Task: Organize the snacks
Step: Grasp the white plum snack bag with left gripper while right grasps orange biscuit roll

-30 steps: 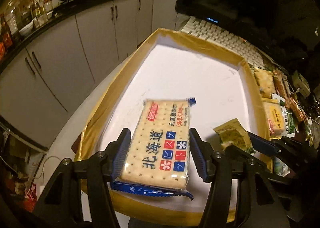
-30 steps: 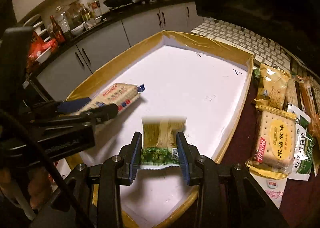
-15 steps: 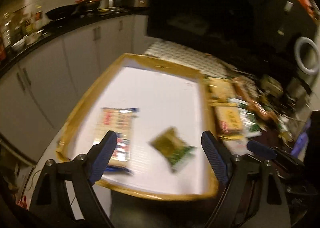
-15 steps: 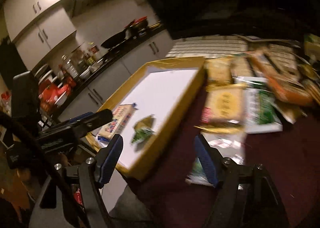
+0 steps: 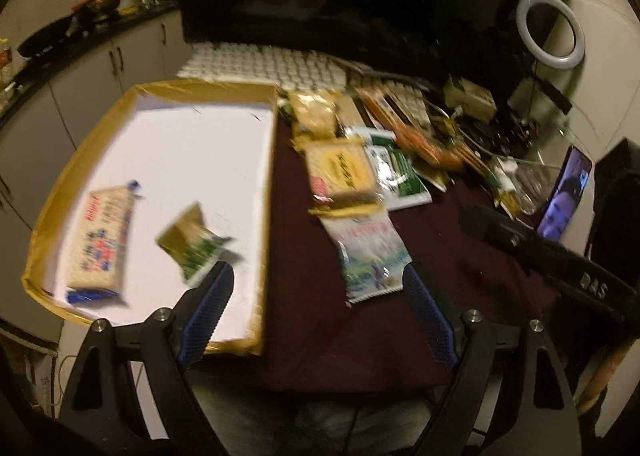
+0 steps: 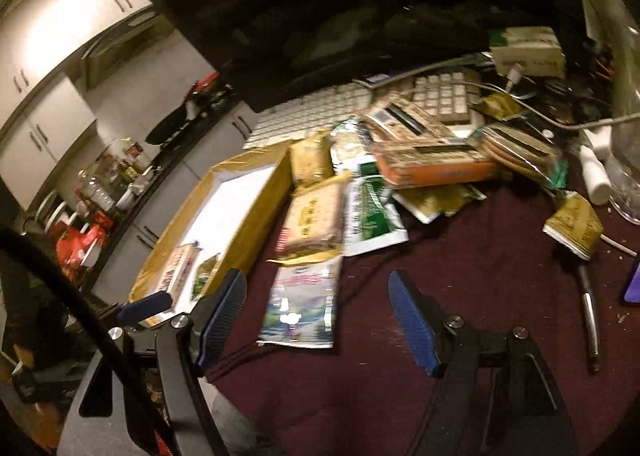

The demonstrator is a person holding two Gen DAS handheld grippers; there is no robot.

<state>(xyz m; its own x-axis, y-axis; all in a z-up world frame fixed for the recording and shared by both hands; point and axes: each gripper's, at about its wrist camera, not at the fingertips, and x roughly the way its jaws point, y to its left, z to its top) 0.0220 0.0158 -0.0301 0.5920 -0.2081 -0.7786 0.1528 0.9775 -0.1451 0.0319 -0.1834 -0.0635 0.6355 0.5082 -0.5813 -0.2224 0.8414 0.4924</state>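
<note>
A gold-rimmed tray (image 5: 272, 176) with a white floor holds a blue-ended cracker pack (image 5: 102, 240) and a small green-and-gold packet (image 5: 194, 244). To its right on the maroon cloth lie loose snacks: a landscape-printed packet (image 5: 370, 252), a yellow cracker pack (image 5: 340, 172) and a green-white packet (image 5: 396, 172). My left gripper (image 5: 316, 288) is open and empty above the cloth, between the tray's edge and the landscape packet. My right gripper (image 6: 318, 292) is open and empty, with the landscape packet (image 6: 298, 304) just beyond its left finger. The tray (image 6: 256, 196) is to its left.
An orange box (image 6: 432, 164), more packets and a small gold packet (image 6: 574, 228) lie further back and right. A white keyboard (image 6: 312, 112) and dark monitor stand behind. A pen (image 6: 590, 320), a phone (image 5: 564, 196), cables and a ring light (image 5: 550, 32) are at the right.
Both grippers opened, leaving the cracker pack and the green packet in the tray. Both then swung right, away from the tray and over the maroon cloth toward the snack pile.
</note>
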